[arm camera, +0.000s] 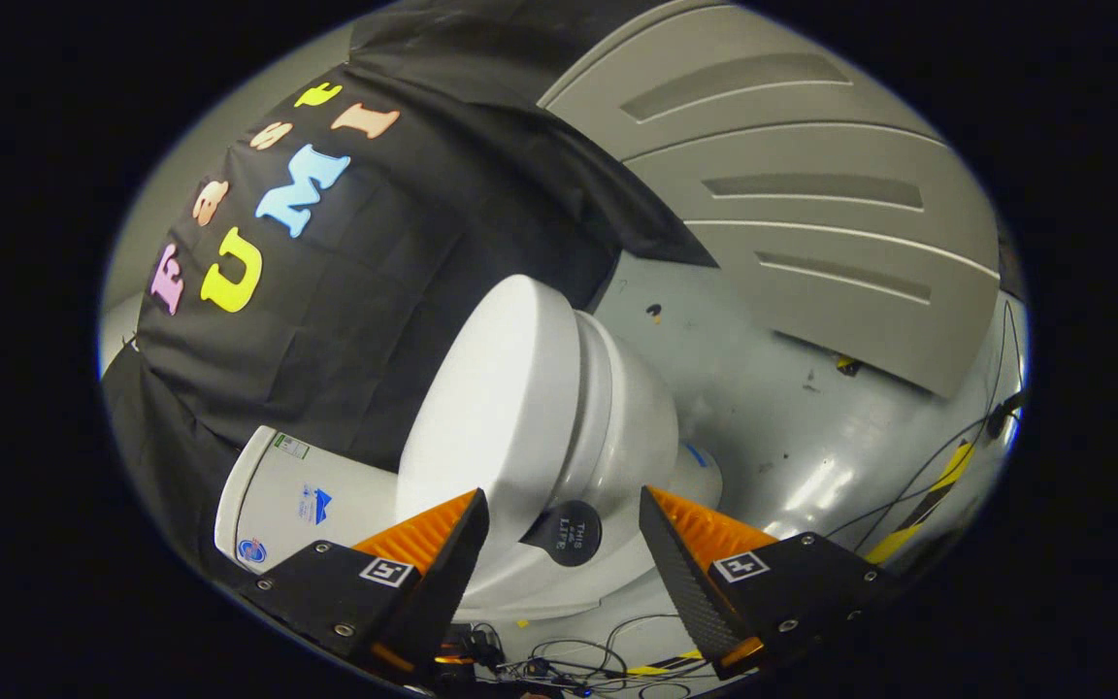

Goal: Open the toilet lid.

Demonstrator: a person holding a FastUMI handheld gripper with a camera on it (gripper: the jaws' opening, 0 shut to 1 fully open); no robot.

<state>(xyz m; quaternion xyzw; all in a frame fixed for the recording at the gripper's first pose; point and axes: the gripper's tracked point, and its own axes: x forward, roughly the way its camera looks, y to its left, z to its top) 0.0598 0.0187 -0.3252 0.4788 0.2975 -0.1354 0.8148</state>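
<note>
Here the tool (564, 529) gapes before the closed toilet lid (491, 408).

The gripper (564, 510) is gaping wide, its fingers (443, 553) covering the toilet lid's (491, 408) near rim at seven o'clock. The lid is hiding the seat and most of the bowl (632, 427). The tank (287, 500) is running behind the lid. Cables (569, 660) at six o'clock are tangling too finely to separate.
</note>
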